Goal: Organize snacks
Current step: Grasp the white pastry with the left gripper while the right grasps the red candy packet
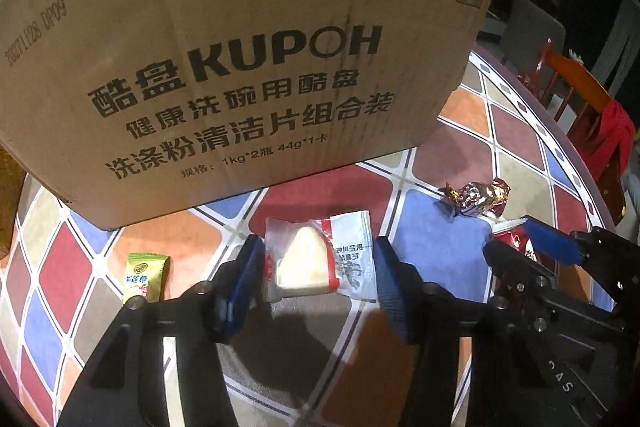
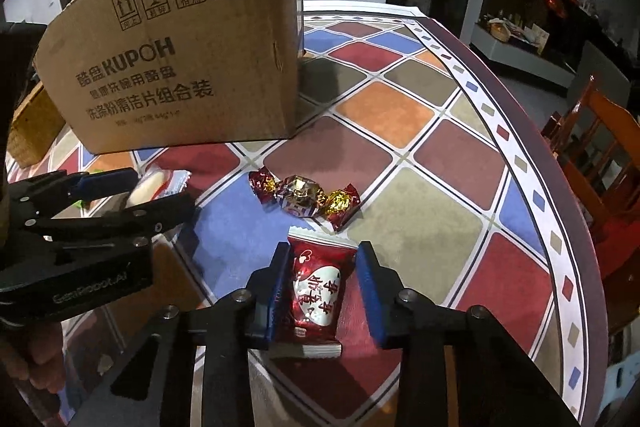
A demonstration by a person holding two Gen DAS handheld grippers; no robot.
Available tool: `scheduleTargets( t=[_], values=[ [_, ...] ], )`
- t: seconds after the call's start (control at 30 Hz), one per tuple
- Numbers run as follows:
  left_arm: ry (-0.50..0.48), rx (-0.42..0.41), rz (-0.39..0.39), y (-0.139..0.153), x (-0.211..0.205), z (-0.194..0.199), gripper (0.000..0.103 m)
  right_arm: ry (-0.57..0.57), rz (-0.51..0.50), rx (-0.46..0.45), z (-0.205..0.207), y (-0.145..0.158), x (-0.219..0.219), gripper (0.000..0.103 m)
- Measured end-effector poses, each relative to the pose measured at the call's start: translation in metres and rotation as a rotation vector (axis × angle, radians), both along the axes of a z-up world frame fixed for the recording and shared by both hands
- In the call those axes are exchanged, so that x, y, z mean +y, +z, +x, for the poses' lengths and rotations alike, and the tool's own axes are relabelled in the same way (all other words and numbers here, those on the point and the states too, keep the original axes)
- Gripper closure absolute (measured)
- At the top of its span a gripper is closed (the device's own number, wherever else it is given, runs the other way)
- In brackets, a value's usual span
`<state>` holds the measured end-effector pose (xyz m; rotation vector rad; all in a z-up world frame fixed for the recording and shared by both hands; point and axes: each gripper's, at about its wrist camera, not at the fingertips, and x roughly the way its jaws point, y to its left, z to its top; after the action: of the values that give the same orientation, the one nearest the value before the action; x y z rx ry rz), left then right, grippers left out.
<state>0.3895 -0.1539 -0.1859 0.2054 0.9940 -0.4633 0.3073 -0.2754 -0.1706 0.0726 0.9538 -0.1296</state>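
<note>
The left gripper (image 1: 316, 263) straddles a clear-wrapped pale pastry (image 1: 318, 259); its blue pads stand at the packet's two side edges, but whether they press it or just frame it cannot be told. The right gripper (image 2: 322, 291) brackets a red snack packet (image 2: 316, 291) the same way: the left pad looks to touch the wrapper, a thin gap shows at the right one, so a firm pinch cannot be told.

Both packets lie on the checkered tablecloth (image 2: 420, 219) in front of the cardboard box (image 1: 240, 47), the pastry nearest its printed face. A gold-and-red foil candy (image 2: 304, 199) sits between the red packet and the box. A small green candy (image 1: 146, 277) lies left of the pastry, near the box's lower corner.
</note>
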Motion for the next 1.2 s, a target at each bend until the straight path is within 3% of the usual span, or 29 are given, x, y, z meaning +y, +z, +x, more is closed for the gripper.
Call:
scheduleTargets(
  t=[0.13, 0.37, 1.2],
  values=[
    [0.004, 0.011, -0.02, 0.002, 0.005, 0.0, 0.062, -0.003, 0.002, 0.002, 0.001, 0.0, 0.0, 0.069],
    [0.025, 0.015, -0.041, 0.006, 0.013, -0.006, 0.068, 0.001, 0.016, -0.003, 0.0, 0.002, 0.0, 0.069],
    [0.064, -0.06, -0.072, 0.059, 0.046, -0.033, 0.068, 0.018, 0.011, -0.086, -0.015, 0.041, 0.005, 0.07]
  ],
)
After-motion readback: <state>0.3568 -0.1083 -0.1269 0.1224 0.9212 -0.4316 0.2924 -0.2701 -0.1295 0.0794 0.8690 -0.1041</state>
